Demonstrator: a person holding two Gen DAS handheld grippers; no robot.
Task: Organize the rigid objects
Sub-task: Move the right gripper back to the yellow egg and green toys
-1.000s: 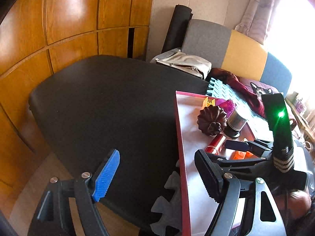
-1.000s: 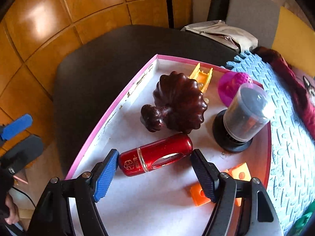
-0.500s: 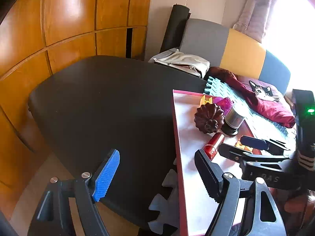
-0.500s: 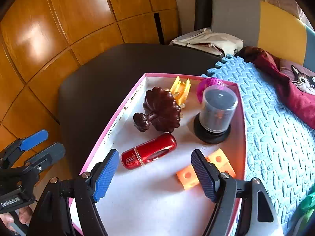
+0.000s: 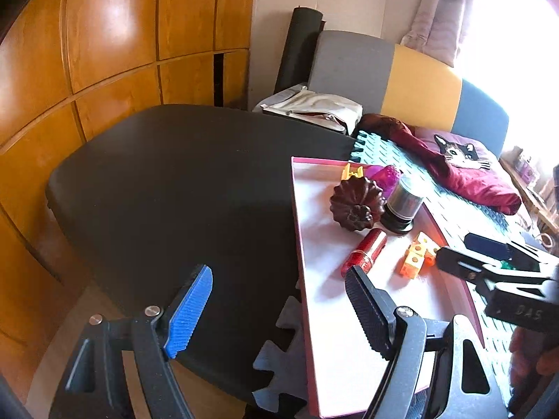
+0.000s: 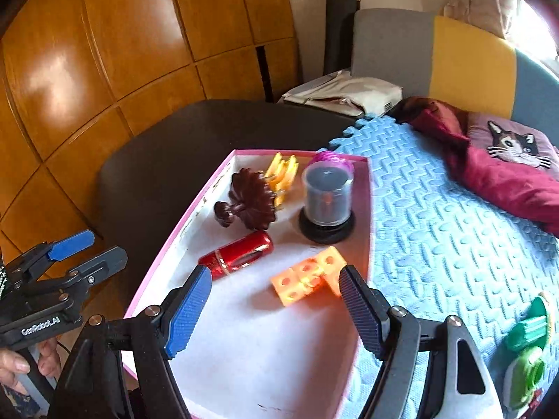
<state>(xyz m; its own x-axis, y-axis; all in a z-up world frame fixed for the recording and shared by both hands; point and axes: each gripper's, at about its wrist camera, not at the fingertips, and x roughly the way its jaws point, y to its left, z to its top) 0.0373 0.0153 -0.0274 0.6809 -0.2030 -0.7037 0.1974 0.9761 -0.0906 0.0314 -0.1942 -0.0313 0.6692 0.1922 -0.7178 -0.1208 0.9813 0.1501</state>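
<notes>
A pink-rimmed white tray [image 6: 244,349] holds a dark brown scalloped piece [image 6: 251,202], a red cylinder [image 6: 237,256], an orange holed block [image 6: 307,276], a clear capped container [image 6: 326,195], a yellow piece [image 6: 283,171] and a magenta ball [image 6: 332,157]. My right gripper [image 6: 274,309] hangs open above the tray's near end, short of the block and cylinder. My left gripper [image 5: 279,310] is open and empty over the tray's left rim [image 5: 297,209] and the black table [image 5: 174,192]. The left wrist view shows the right gripper [image 5: 489,255] beyond the tray's right side.
The tray lies on a blue foam mat [image 6: 436,227], with green toys [image 6: 527,331] at its right edge. A dark red cat-print cloth [image 6: 506,160] and a pale bag [image 5: 314,108] lie farther back. Wooden panels stand to the left. A hand [image 6: 21,366] holds the left gripper.
My right gripper has drawn back and up from the red cylinder, so the tray's things look smaller and farther. In the left view it slid to the right. The left gripper has stayed put.
</notes>
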